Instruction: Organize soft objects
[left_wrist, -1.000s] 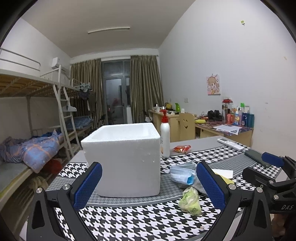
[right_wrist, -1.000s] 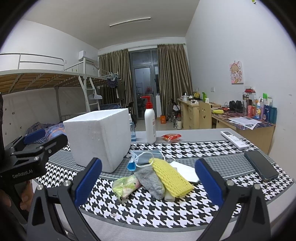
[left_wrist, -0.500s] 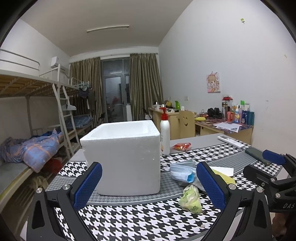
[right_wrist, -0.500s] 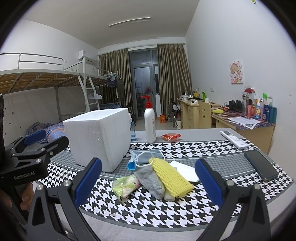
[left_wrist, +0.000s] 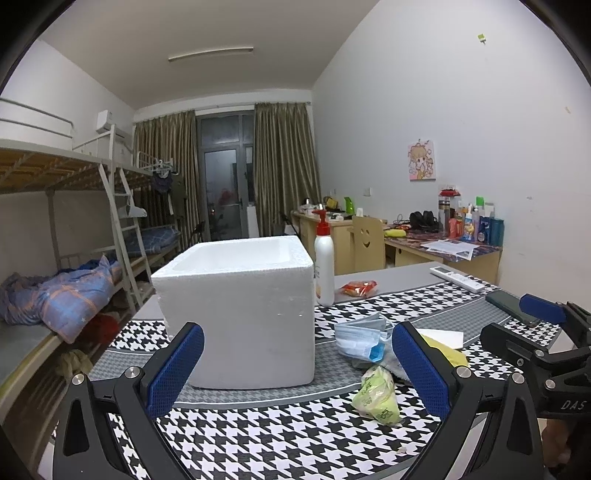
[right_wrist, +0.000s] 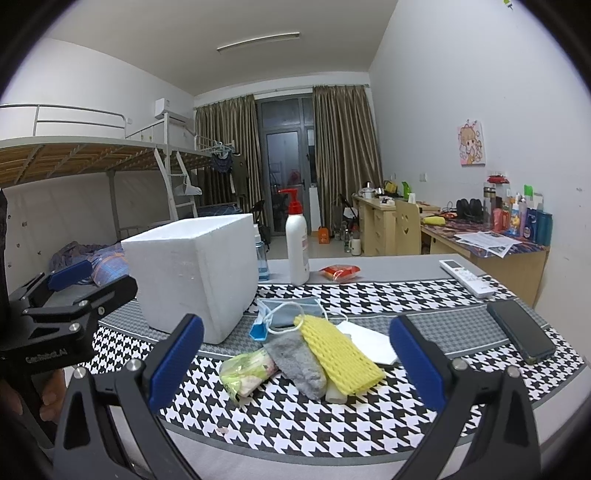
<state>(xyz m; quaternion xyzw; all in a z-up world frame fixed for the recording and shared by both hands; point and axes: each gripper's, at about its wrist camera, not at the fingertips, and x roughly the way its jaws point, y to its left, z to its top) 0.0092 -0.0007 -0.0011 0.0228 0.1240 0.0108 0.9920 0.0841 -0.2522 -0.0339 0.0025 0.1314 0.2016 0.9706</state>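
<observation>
**Sorting not yet begun: all soft things lie outside the box**

Nearest are the two tools. The right tool (right_wrist: 295, 363) hangs released above the near edge of the table (right_wrist: 424, 291), with nothing between its blue pads. The left tool (left_wrist: 297, 369) is also spread wide and holds nothing; it faces the near wall of the box.

Just beyond the right tool lies one heap of soft things, all on the houndstooth cloth. I count one green plastic bag (right_wrist: 245, 373), one grey cloth (right_wrist: 297, 360), one yellow foam net (right_wrist: 338, 352) which partly covers the cloth, one white tissue (right_wrist: 369, 341), and behind them a small stack of blue face masks (right_wrist: 286, 312); how many masks, I cannot tell.

Left of the heap stands one white foam box (left_wrist: 240, 314), open at the top. As far as its inside shows, nothing is in it, so I judge that every piece is still left to move.

Further away stand one lotion bottle (right_wrist: 297, 242) and one red packet (right_wrist: 340, 272). At the far right lie one remote control (right_wrist: 467, 278) and one dark phone (right_wrist: 521, 330).
</observation>
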